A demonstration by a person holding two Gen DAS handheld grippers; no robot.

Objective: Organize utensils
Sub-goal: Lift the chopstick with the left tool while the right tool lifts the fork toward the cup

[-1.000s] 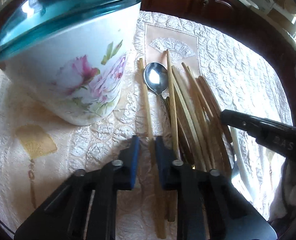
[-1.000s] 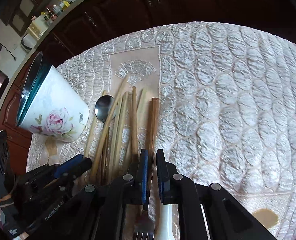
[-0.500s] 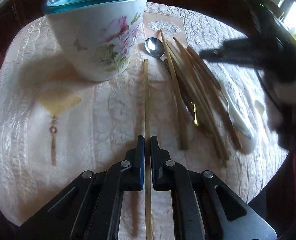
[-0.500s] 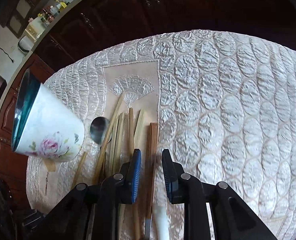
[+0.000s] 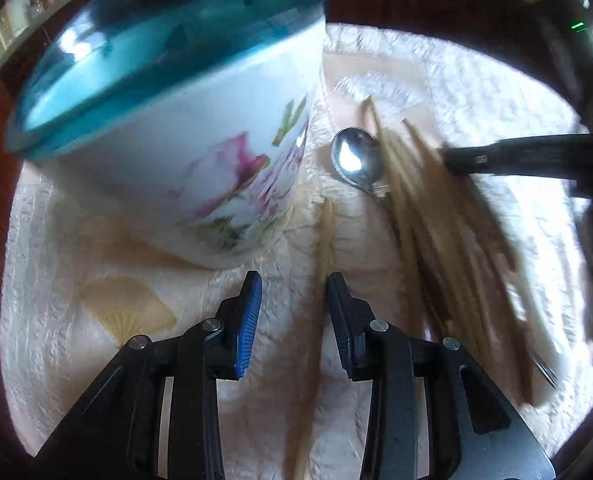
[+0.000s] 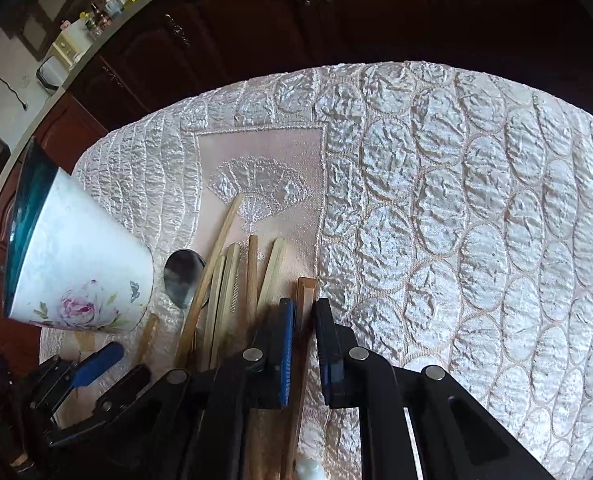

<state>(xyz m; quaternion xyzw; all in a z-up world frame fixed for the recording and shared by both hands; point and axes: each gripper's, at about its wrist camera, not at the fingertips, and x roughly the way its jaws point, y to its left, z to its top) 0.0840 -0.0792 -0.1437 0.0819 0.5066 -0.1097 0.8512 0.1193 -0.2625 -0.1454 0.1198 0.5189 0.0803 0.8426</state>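
Chopsticks (image 6: 232,292) lay bundled on the quilted tablecloth (image 6: 476,240) beside a metal spoon (image 5: 354,158) and a floral cup (image 5: 184,128). One pale chopstick (image 5: 325,240) lay apart, between the left gripper (image 5: 294,284) jaws, which had just been opening off it. The right gripper (image 6: 301,312) had just been closing, pinching a brown chopstick (image 6: 305,292).

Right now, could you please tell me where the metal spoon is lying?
In the left wrist view the spoon lies on the tablecloth, bowl up, between the flowered pot on its left and the bundle of chopsticks on its right.
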